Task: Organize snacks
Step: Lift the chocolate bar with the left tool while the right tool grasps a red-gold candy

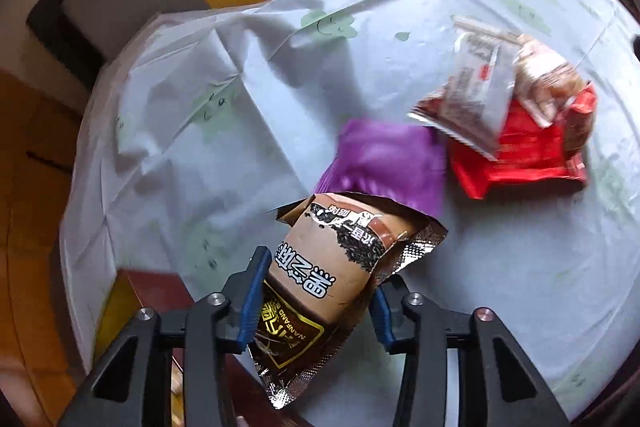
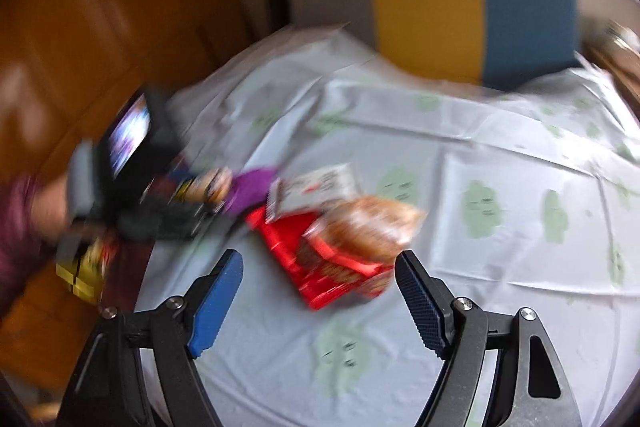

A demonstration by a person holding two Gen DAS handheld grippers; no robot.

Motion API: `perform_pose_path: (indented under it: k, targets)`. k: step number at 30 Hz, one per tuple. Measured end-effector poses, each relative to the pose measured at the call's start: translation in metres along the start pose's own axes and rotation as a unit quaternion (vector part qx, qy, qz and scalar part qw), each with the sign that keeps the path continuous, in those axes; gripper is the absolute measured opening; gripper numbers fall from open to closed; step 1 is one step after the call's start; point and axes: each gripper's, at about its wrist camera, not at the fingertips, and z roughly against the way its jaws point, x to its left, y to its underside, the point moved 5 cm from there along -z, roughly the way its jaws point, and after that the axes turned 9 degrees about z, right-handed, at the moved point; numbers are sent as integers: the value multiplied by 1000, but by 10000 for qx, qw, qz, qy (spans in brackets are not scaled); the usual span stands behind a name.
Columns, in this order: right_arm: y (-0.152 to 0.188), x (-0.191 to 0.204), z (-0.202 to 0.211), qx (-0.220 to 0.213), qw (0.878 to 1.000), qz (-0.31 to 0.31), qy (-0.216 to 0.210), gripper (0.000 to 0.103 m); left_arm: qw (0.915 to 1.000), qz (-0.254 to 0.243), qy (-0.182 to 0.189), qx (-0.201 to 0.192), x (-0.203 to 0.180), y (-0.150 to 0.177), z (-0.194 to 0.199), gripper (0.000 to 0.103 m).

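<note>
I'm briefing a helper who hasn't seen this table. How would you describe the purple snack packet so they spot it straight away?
On the round table with the pale cloud-print tablecloth, find the cluster of snack packets. The plain glossy purple packet lies there between the red foil packet and the brown sesame-print packet clamped in the left gripper. It alone is solid purple with no visible printing.

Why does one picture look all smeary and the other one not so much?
Right wrist view: motion blur smears the red snack packet and the open right gripper. Left wrist view: sharper near the lens, so the brown foil-edged snack packet in the left gripper is readable; farther packets blur slightly. Both bend straight edges, fisheye style.
</note>
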Motion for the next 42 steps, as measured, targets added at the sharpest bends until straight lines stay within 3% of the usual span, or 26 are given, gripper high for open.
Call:
perform_pose_path:
  k: [4, 9, 14, 16, 19, 25, 28, 36, 42]
  targets:
    - [-1, -29, 4, -67, 9977, -626, 264, 79, 9991, 365, 64, -189, -15, 21, 25, 45]
    - [4, -52, 3, 22, 9922, -1212, 276, 79, 9917, 886, 711, -608, -45, 54, 66, 45]
    - [7, -56, 6, 26, 9911, -1297, 306, 79, 9854, 1095, 838, -1003, -82, 83, 85, 45]
    - [9, -57, 6, 32, 9908, -1323, 298, 79, 9811, 1299, 1051, -979, -93, 97, 86, 45]
    - [11, -57, 4, 71, 9905, -1348, 268, 79, 9783, 1441, 1030, -1071, -106, 111, 86, 45]
    - [15, -52, -4, 215, 9912, -1282, 255, 79, 9708, 1748, 1132, -1187, -104, 116, 80, 45]
    - [16, -43, -9, 286, 9936, -1071, 213, 78, 9695, 1822, 1202, -1112, -101, 116, 73, 44]
    - [22, 6, -28, 537, 9976, 392, 198, 49, 9611, 2142, 1399, -1039, -95, 115, 64, 43]
    - [29, 22, -39, 687, 9878, 1292, 538, 48, 9539, 2297, 1631, -1036, -89, 116, 63, 43]
